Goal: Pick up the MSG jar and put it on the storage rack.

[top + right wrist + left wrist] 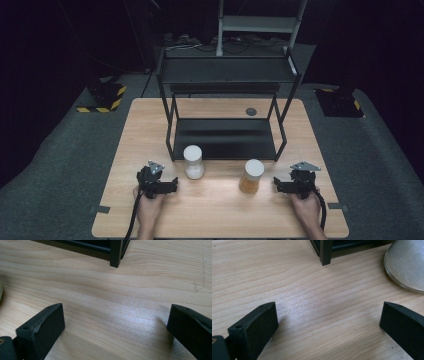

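On the wooden table (220, 215) stand two jars in front of a black two-level shelf rack (225, 137). The left jar (193, 161) is white with a white lid; its base also shows at the upper right of the left gripper view (405, 263). The right jar (251, 176) holds amber contents under a white lid. My left gripper (159, 182) rests low on the table left of the white jar, jaws wide apart with bare wood between them (328, 325). My right gripper (295, 185) sits right of the amber jar, open, nothing between its jaws (115, 325).
A rack leg (325, 252) stands just ahead of the left gripper, another leg (116, 253) ahead of the right. A dark round disc (251, 111) lies at the table's back. Beyond the table are grey floor, hazard-striped bases (102, 97) and a white frame (260, 25).
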`<move>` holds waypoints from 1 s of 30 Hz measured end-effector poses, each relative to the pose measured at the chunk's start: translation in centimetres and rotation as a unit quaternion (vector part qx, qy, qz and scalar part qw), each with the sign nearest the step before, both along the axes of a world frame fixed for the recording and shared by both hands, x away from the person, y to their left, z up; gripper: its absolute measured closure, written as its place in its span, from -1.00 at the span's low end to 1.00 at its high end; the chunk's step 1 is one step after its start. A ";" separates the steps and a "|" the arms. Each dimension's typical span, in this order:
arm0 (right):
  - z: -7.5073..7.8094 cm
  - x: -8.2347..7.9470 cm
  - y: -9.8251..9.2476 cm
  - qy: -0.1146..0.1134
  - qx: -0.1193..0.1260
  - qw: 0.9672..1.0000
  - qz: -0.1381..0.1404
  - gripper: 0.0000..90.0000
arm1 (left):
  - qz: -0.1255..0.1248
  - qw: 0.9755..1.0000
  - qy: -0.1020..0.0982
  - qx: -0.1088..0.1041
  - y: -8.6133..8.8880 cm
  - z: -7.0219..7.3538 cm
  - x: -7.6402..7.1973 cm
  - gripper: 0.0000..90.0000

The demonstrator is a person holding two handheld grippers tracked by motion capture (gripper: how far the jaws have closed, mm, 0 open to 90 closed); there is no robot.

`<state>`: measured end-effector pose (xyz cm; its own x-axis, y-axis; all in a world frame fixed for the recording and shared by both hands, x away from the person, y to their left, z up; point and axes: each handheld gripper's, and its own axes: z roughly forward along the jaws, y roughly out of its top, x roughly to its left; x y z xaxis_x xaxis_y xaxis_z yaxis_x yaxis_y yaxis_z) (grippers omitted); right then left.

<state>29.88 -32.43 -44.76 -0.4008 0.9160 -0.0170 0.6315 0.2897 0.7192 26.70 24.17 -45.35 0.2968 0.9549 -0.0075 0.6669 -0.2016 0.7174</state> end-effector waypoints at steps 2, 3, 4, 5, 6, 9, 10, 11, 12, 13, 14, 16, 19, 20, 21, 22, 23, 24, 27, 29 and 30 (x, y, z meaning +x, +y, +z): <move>0.0 0.0 0.0 0.000 0.000 1.000 0.000 -0.98 | -0.002 1.000 0.001 0.000 0.0 0.0 0.1 -0.99; 0.0 0.0 0.0 0.000 0.000 1.000 0.000 -0.98 | -0.002 1.000 0.001 0.000 0.0 0.0 0.1 -0.99; 0.0 0.0 0.0 0.000 0.000 1.000 0.000 -0.98 | -0.002 1.000 0.001 0.000 0.0 0.0 0.1 -0.99; 0.0 0.0 0.0 0.000 0.000 1.000 0.000 -0.98 | -0.002 1.000 0.001 0.000 0.0 0.0 0.1 -0.99; 0.0 0.0 0.0 0.000 0.000 1.000 0.000 -0.98 | -0.002 1.000 0.001 0.000 0.0 0.0 0.1 -0.99; 0.0 0.0 0.0 0.000 0.000 1.000 0.000 -0.98 | -0.002 1.000 0.001 0.000 0.0 0.0 0.1 -0.99; 0.0 0.0 0.0 0.000 0.000 1.000 0.000 -0.98 | -0.002 1.000 0.001 0.000 0.0 0.0 0.1 -0.99; 0.0 0.0 0.0 0.000 0.000 1.000 0.000 -0.98 | -0.002 1.000 0.001 0.000 0.0 0.0 0.1 -0.99; 0.0 0.0 0.0 0.000 0.000 1.000 0.000 -0.98 | -0.002 1.000 0.002 0.000 0.0 0.0 0.1 -0.99; 0.0 0.0 0.0 0.000 0.000 1.000 0.001 -0.98 | -0.002 1.000 0.001 0.000 0.0 0.0 0.1 -0.99; 0.0 0.0 0.0 0.000 0.000 1.000 0.001 -0.98 | -0.002 1.000 0.001 0.000 0.0 0.0 0.1 -0.99; 0.0 0.0 0.0 0.000 0.001 1.000 0.000 -0.98 | -0.002 1.000 0.001 0.000 0.0 0.0 0.1 -0.99; 0.0 0.0 0.0 0.000 0.001 1.000 0.000 -0.98 | -0.002 1.000 0.001 0.000 0.0 0.0 0.1 -0.99; 0.0 0.0 0.0 0.000 0.001 1.000 0.000 -0.98 | -0.003 1.000 0.002 0.000 0.0 0.0 0.1 -0.99; 0.0 0.0 0.0 0.000 0.001 1.000 0.000 -0.98 | -0.003 1.000 0.001 0.000 0.0 0.0 0.1 -0.99; 0.0 0.0 0.0 0.000 0.001 1.000 0.000 -0.98 | -0.002 1.000 0.002 0.000 0.0 0.0 0.1 -0.99; 0.0 0.0 -0.1 0.000 0.001 1.000 0.000 -0.98 | -0.003 1.000 0.002 0.000 0.0 0.0 0.1 -0.99; 0.0 0.0 0.0 0.000 0.001 1.000 0.000 -0.98 | -0.002 1.000 0.002 0.000 0.0 0.0 0.1 -0.99; 0.0 0.0 -0.1 0.000 0.001 1.000 0.000 -0.98 | -0.003 1.000 0.002 0.000 0.0 0.0 0.1 -0.99; 0.0 0.0 0.0 0.000 0.002 1.000 0.000 -0.98 | -0.004 1.000 0.014 0.005 0.0 0.5 0.3 -0.99; 0.0 0.0 0.0 0.000 0.001 1.000 0.000 -0.98 | -0.005 1.000 0.017 0.006 0.0 0.6 0.3 -0.99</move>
<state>29.90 -32.48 -44.76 -0.4008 0.9161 -0.0141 0.6320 0.2876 0.7196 26.99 24.16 -44.74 0.3065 0.9518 -0.0068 0.6884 -0.2167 0.6923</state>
